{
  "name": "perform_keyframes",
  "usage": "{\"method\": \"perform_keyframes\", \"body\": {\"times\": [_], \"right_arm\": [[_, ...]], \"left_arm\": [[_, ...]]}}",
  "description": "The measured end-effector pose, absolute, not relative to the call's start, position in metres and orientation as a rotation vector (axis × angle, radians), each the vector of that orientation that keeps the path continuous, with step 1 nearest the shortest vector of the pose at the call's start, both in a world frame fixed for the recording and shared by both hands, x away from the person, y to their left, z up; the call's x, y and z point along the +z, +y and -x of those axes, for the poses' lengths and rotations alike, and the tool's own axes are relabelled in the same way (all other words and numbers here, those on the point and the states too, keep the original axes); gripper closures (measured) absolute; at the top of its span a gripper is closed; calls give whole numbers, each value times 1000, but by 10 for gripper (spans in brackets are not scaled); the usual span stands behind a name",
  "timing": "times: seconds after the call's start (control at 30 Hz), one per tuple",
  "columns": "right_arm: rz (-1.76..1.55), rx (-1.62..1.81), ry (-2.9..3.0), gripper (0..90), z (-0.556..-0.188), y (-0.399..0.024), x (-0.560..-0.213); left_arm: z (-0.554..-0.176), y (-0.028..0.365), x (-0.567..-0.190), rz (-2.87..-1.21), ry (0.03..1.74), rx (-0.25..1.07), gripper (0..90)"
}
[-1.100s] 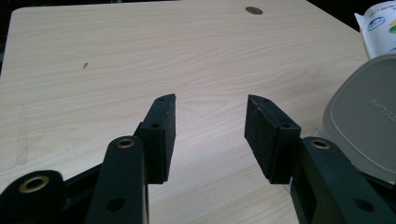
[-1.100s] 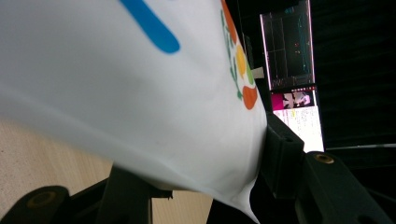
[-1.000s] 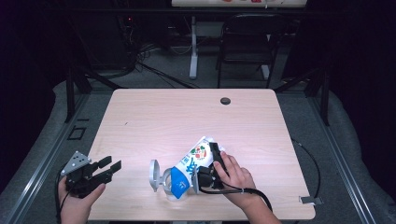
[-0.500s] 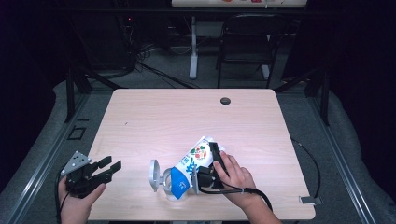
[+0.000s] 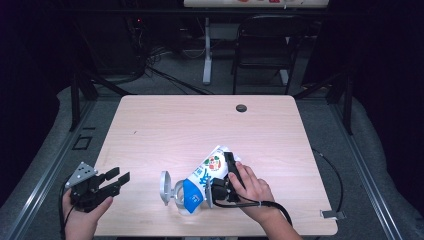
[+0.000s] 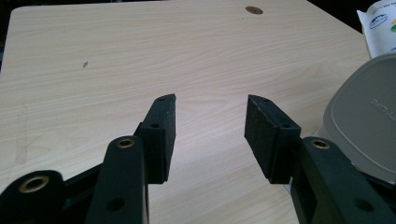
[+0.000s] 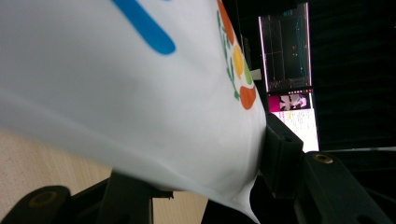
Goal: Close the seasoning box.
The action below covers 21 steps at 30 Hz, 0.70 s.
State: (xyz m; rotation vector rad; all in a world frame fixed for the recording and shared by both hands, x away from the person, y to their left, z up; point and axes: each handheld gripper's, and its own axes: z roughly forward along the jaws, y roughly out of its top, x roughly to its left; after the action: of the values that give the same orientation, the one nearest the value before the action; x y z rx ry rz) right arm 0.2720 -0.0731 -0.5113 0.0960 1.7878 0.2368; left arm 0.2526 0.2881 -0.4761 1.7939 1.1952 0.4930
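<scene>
Starting on the left side of the tabletop (image 5: pixel 150 130), the left tool (image 5: pixel 116 181) is just hanging out near the front-left corner, held low in the person's hand, jaws spread apart with nothing between them; the left gripper view shows bare wood in the gap and the grey lid (image 6: pixel 369 126) sitting off to the side. Moving toward the middle, there's a small round container (image 5: pixel 172 189) with that grey lid standing up on edge next to it, right near the front edge, and the pouch (image 5: pixel 205 177), a white and blue bag with fruit-ish print, is leaning over it with its lower blue end down at the container. On the right, the right tool (image 5: pixel 220 189) is clamped on the pouch's side, and in the right gripper view the white bag (image 7: pixel 140 93) is squeezed between the two black jaws. So my read on progress: the lid's off, the bag's picked up and tipped toward the container, so it looks like the pouring or emptying part is underway or about to be. Can't tell if anything is actually coming out or how full the container is. Still to go, I'd guess: finish the pour, set the pouch down, and get the lid back on, which is probably what the free left tool is waiting for.
</scene>
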Motion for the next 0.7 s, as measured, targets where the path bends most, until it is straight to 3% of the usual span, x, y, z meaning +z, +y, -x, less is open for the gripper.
{"method": "perform_keyframes", "body": {"times": [0.7], "right_arm": [[-95,241,1786,545,-272,-73,-511]], "left_arm": [[-252,288,-476,-1793,1195,496,539]]}}
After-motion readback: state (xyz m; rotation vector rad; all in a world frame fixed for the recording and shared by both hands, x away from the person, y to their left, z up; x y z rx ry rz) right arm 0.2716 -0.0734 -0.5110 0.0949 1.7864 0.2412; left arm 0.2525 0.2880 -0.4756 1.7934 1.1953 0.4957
